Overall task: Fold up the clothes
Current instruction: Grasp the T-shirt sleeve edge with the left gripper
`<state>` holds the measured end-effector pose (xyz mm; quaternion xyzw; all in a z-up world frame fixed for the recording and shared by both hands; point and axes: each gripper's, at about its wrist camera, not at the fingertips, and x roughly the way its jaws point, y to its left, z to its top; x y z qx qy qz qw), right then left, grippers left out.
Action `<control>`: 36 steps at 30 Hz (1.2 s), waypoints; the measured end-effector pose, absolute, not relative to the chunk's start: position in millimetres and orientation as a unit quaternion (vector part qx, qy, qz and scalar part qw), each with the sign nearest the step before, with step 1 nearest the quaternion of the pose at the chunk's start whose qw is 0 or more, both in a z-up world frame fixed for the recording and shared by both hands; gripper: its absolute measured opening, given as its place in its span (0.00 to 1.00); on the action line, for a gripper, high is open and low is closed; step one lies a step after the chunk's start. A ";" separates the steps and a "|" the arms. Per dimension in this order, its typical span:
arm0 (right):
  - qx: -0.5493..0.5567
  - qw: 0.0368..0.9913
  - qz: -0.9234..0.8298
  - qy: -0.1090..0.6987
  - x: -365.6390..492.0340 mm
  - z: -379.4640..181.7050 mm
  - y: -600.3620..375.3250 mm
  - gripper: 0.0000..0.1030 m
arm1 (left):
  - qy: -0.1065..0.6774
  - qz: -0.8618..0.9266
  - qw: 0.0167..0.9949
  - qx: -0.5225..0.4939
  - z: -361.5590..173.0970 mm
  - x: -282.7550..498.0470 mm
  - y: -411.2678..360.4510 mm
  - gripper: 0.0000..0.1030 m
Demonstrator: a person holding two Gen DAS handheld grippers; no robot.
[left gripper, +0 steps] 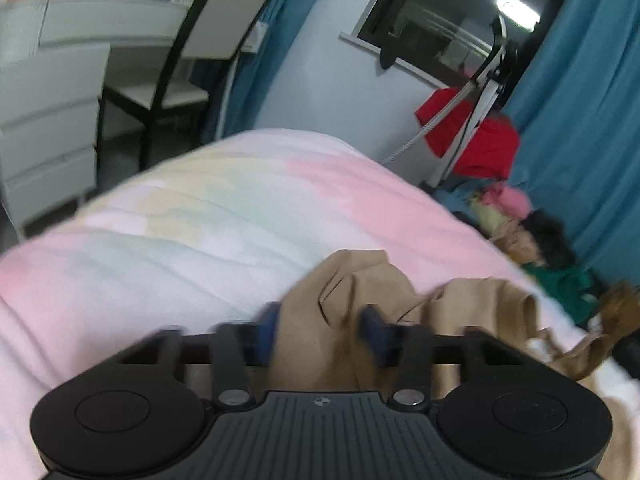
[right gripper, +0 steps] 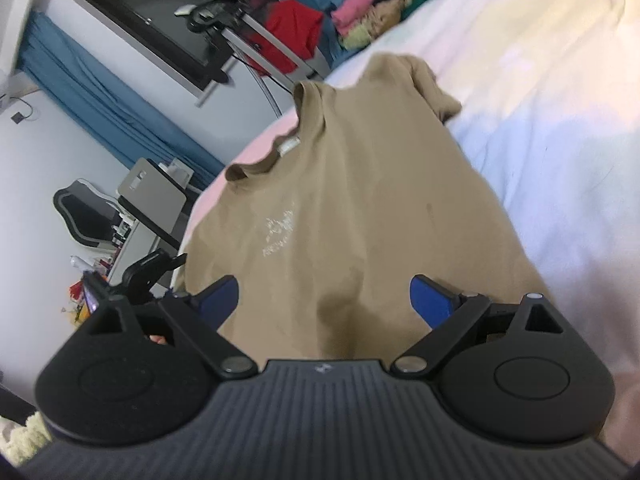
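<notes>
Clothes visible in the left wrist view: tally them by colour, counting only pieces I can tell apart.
Tan: 1, the shirt between the left gripper fingers
Red: 1, garment
Pink: 1
Black: 1
Green: 1
Total: 5

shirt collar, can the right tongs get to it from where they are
Probably yes. The right tongs are open over the tan shirt, and nothing lies on the cloth between them and the collar ahead.

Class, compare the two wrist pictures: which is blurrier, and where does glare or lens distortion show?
Left wrist view: motion blur smears the claw and crumpled tan cotton T-shirt; a lamp's glare flares in the dark window. Right wrist view: sharper, the shirt's collar crisp; fisheye bends the edges.
</notes>
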<state>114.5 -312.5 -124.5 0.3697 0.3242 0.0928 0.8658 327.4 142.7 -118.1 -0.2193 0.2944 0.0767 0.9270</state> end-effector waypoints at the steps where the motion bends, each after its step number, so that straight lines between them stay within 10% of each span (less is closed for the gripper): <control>1: 0.369 0.865 0.091 0.328 115.7 -127.1 -312.2 0.91 | 0.295 0.077 0.926 -0.222 -119.0 329.3 141.8 0.07; 10: 0.351 0.872 0.092 0.328 108.4 -126.0 -300.2 0.91 | 0.202 0.217 0.950 -0.103 -57.4 305.5 140.7 0.06; 20: 0.348 0.875 0.085 0.326 107.0 -121.8 -297.7 0.91 | 0.248 0.211 0.897 -0.299 -81.5 255.9 219.1 0.55; 36: 0.351 0.868 0.096 0.338 109.6 -123.8 -285.9 0.91 | 0.278 0.035 0.854 -0.438 -130.9 227.8 224.8 0.50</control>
